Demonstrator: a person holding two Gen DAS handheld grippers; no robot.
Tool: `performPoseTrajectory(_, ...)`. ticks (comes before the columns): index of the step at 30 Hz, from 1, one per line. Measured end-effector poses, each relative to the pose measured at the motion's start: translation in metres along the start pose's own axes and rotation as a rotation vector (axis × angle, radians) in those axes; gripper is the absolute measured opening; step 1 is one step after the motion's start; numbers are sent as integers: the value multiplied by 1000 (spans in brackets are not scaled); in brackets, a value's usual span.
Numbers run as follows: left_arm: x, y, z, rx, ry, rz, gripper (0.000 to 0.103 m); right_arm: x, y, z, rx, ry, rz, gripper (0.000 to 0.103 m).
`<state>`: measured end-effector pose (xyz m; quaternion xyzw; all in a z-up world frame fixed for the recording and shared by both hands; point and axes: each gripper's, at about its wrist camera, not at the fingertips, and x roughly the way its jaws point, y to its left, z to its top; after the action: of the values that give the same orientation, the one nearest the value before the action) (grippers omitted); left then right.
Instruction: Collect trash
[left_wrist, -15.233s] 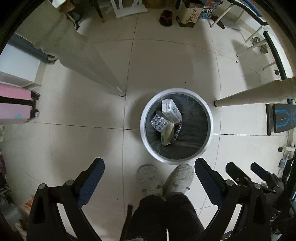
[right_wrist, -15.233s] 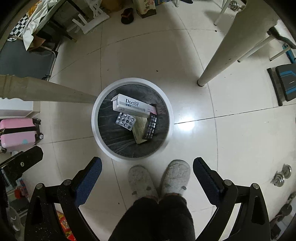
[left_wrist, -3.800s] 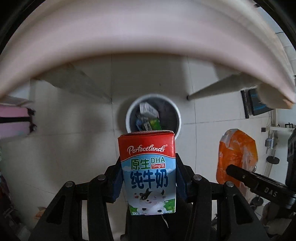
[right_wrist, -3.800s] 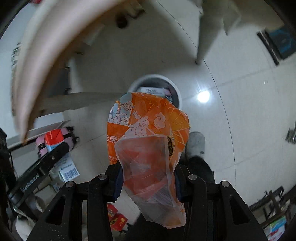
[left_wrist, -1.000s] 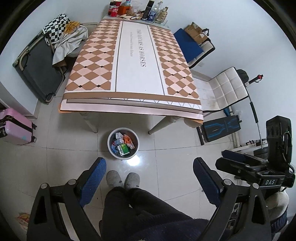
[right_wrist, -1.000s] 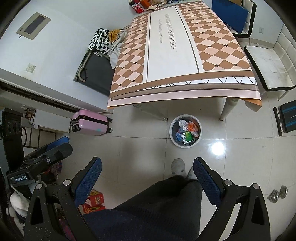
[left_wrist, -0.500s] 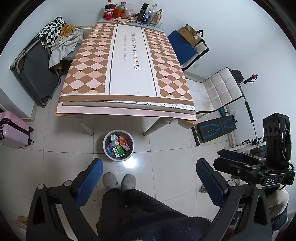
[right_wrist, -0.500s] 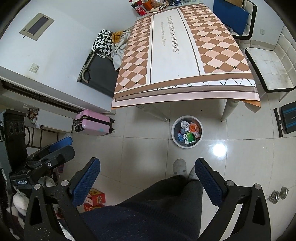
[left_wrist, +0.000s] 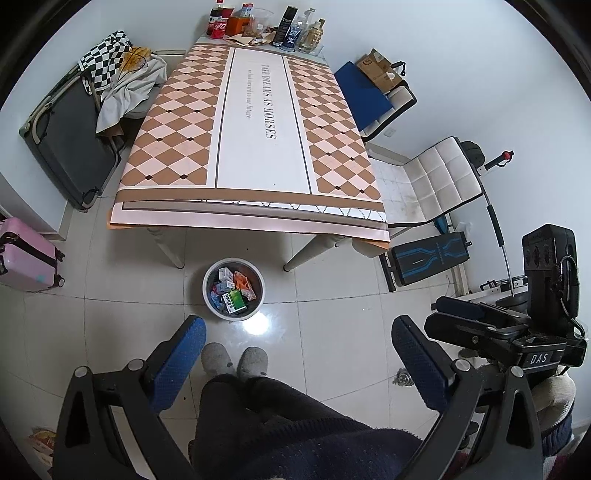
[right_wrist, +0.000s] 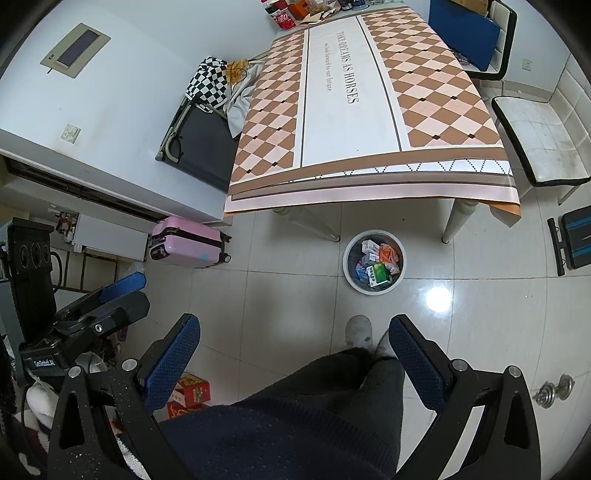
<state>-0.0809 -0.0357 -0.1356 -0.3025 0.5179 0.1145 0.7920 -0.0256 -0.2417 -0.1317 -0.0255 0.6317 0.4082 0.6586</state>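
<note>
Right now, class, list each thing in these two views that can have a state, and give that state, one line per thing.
left gripper: open, holding nothing
right gripper: open, holding nothing
trash bin: upright on the floor, holding cartons and wrappers
green carton: lying on top in the bin
orange wrapper: crumpled in the bin
pink suitcase: shut, lying on its side

Labels on the trash (left_wrist: 236, 291) in the bin (left_wrist: 255, 275) are too small to read.

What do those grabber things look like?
Both are black frames with silver bolts. Each has two wide jaws lined with bumpy blue pads. The left gripper and right gripper look alike. From the left view, the right gripper's body shows a "DAS" label.
</note>
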Motion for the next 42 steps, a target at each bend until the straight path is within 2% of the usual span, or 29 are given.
performPoseTrajectory(42,8,-18,1,-14,12,6,103,-2,-17,0,-15,42,12,103)
